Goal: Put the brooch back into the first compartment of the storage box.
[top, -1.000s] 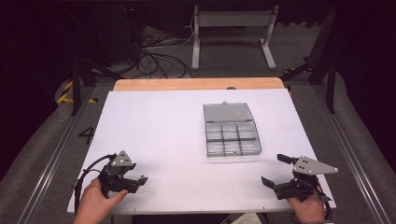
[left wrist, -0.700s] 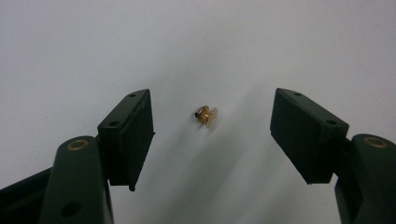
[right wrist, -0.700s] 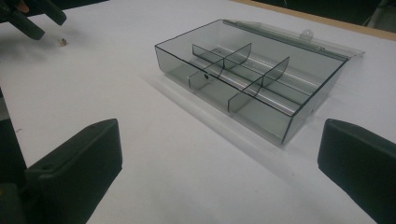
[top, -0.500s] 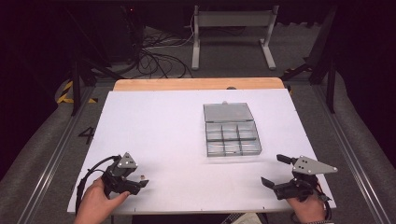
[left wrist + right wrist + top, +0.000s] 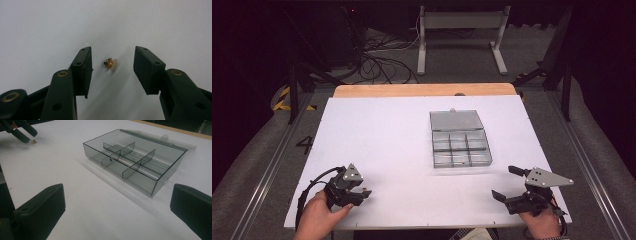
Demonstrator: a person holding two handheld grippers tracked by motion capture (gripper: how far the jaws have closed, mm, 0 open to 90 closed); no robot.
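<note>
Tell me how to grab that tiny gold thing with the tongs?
Take the tiny gold piece across its middle, coming down from above. It lies loose on the flat white table, and the left tongs already stand open with one jaw on each side, so closing them gently should pinch it.

Smoky grey box [image 5: 460,144], white table [image 5: 377,135]
</note>
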